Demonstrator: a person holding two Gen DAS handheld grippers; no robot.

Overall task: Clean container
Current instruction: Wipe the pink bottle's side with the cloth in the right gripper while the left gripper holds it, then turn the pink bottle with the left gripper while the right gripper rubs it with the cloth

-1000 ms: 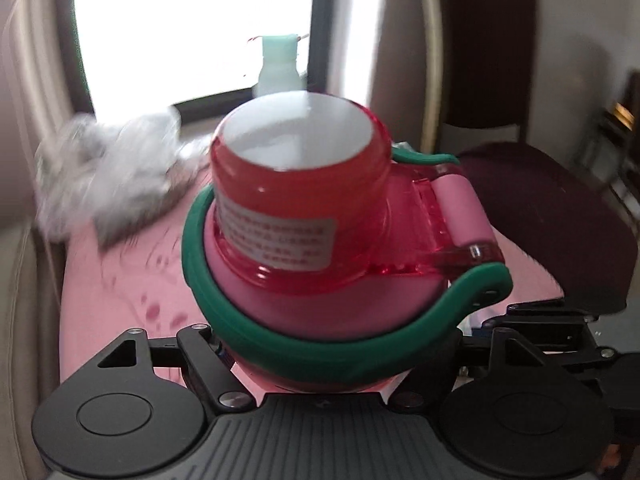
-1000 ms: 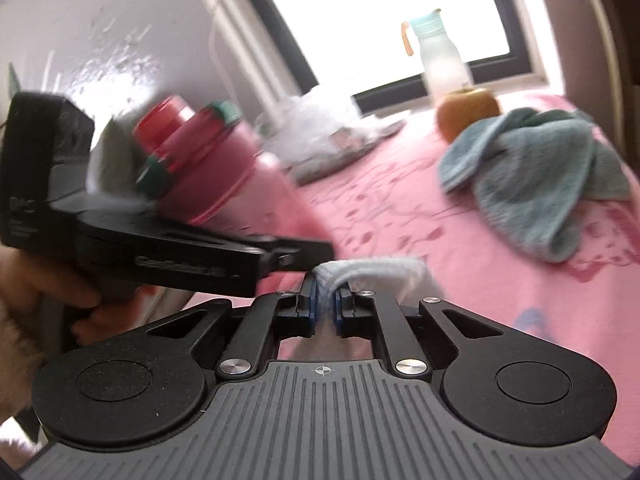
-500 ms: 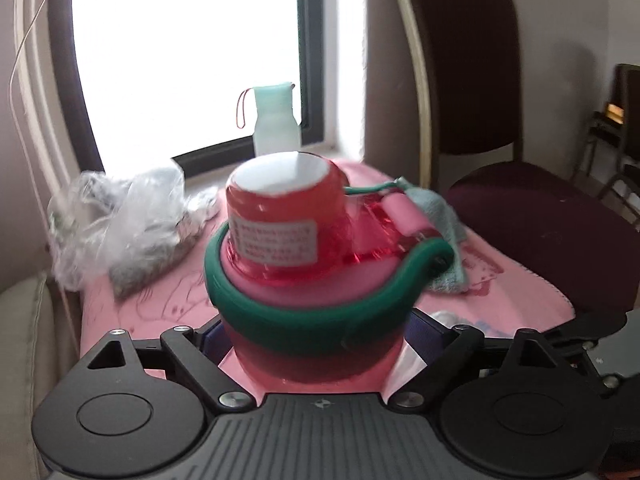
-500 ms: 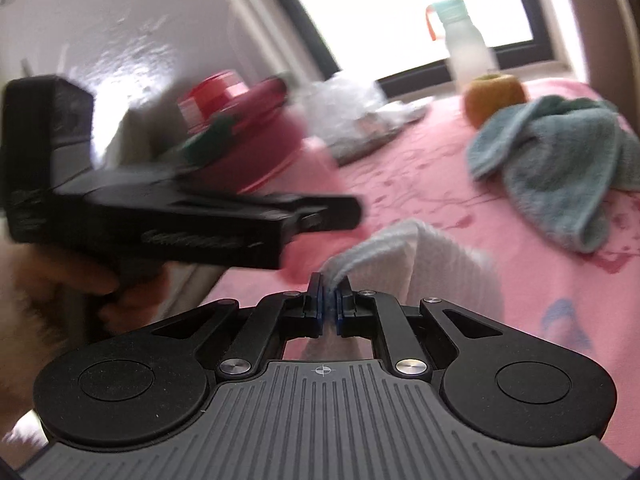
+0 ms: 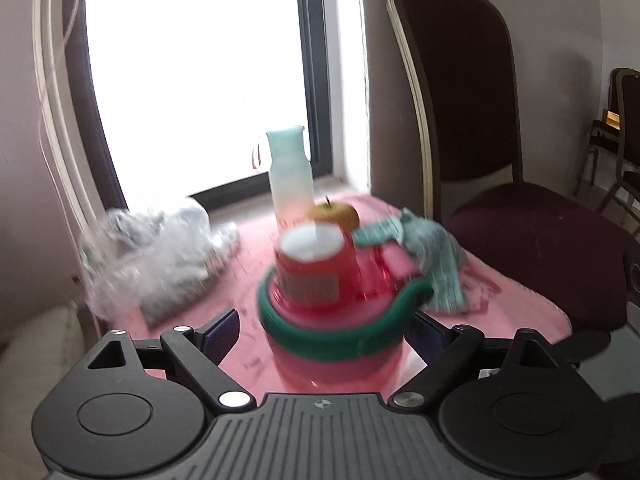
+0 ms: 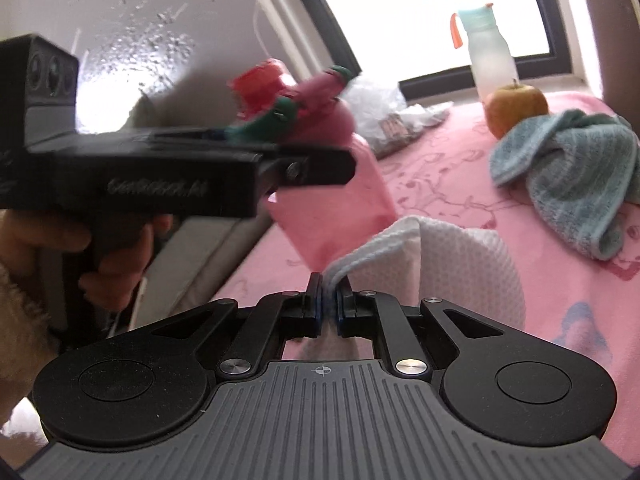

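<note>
I'm pinching a white cloth (image 6: 452, 256) tight in my right gripper (image 6: 329, 307), its jaws pressed together on a fold, and I'm holding it just under the pink bottle (image 6: 332, 184), which looks lifted and tilted off the pink tablecloth (image 6: 460, 168) in my left gripper (image 5: 320, 330). That gripper's jaws are spread wide on both sides of the bottle, but blur means I can't tell if they're actually clamping it. The red lid looks closed and no wiping is showing, so I'm judging the cleaning as mostly left; farther back a teal towel (image 6: 572, 176), an apple (image 6: 516, 106) and a frosted bottle (image 6: 490, 60) are sitting by the window.
</note>
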